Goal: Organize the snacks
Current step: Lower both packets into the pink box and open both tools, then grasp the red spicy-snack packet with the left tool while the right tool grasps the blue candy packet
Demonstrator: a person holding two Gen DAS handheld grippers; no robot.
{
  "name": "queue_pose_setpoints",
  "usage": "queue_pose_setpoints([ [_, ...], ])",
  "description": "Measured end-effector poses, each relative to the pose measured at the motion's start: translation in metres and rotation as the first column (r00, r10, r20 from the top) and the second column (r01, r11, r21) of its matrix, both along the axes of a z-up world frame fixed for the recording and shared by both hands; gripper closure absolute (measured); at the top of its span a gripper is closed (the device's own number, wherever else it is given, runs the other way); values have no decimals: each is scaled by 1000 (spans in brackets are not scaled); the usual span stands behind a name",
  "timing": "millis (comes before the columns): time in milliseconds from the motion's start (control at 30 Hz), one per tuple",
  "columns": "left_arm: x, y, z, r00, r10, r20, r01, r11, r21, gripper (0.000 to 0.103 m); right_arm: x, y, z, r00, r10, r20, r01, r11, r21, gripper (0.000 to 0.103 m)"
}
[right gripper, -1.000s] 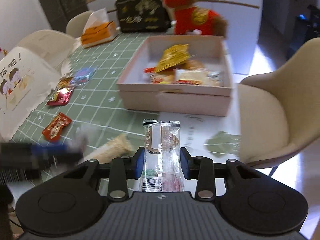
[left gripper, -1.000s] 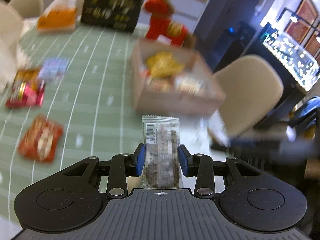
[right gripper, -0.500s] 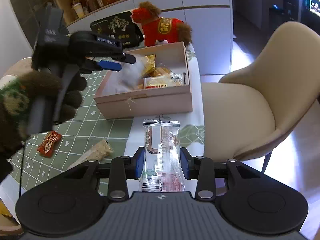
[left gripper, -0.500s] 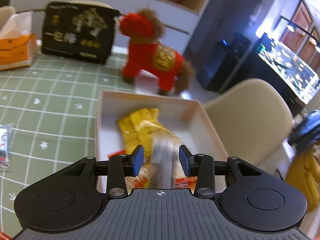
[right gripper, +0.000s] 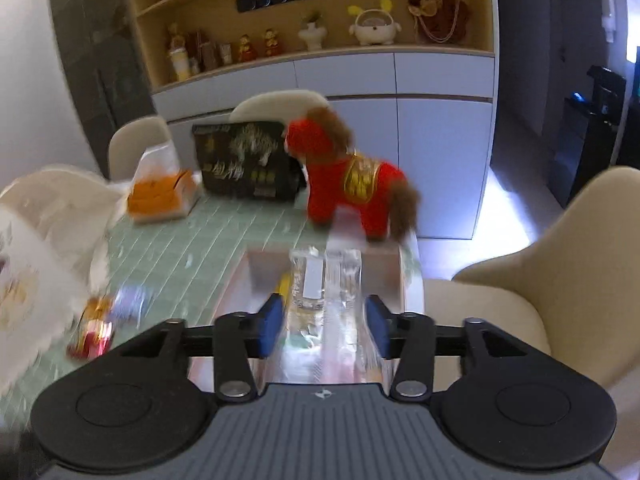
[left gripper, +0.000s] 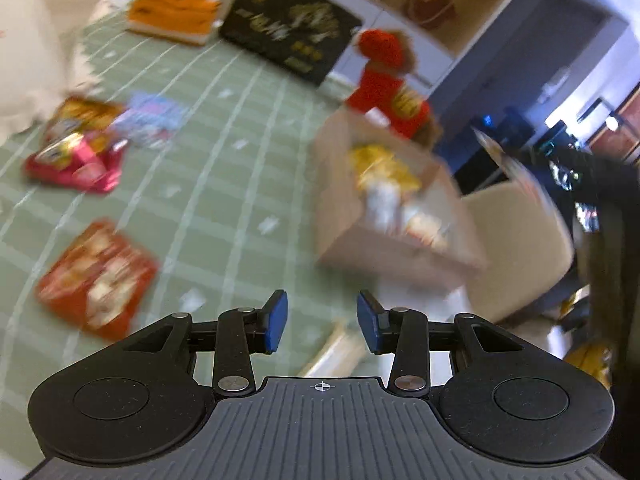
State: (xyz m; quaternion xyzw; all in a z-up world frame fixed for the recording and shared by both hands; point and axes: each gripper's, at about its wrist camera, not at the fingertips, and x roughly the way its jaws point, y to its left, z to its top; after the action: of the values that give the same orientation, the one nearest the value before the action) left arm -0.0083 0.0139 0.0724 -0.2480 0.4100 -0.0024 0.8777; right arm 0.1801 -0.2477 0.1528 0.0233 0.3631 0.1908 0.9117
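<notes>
Snack packets (left gripper: 96,276) lie scattered on the green counter (left gripper: 224,128) at left. Left gripper (left gripper: 322,322) hangs parted and empty. Box (left gripper: 394,216) holds snacks. Right gripper (right gripper: 325,326), jaws just widened, has the clear packet (right gripper: 326,280) loose between them above the box.

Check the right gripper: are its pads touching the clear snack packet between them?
Apart. In the right wrist view, the right gripper, jaws just opened, shows slight gaps between both pads and the clear snack packet over the box.

clear-wrapped snack (right gripper: 326,280) upright over open box (right gripper: 384,258), blurred
</notes>
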Motion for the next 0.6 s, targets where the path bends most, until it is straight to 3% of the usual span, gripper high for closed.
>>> queue_pose_setpoints([
  [133, -26, 27, -2, 997, 60, -38, -57, 995, 84, 60, 0, 33, -9, 996, 74, -48, -73, 997, 32, 46],
  [300, -37, 83, -3, 973, 223, -56, -217, 971, 101, 60, -26, 102, -34, 961, 235, -147, -228, 971, 68, 42],
  [367, -38, 102, -2, 963, 262, -64, -254, 961, 112, 60, -31, 135, -40, 941, 284, -184, -270, 958, 97, 32],
  [533, -39, 156, -2, 964, 263, -49, -257, 960, 108, 60, -35, 232, -67, 880, 338, -333, -309, 941, 140, 28],
  [600, -41, 175, -2, 959, 280, -36, -275, 955, 111, 60, -39, 266, -78, 873, 342, -348, -316, 940, 130, 28],
])
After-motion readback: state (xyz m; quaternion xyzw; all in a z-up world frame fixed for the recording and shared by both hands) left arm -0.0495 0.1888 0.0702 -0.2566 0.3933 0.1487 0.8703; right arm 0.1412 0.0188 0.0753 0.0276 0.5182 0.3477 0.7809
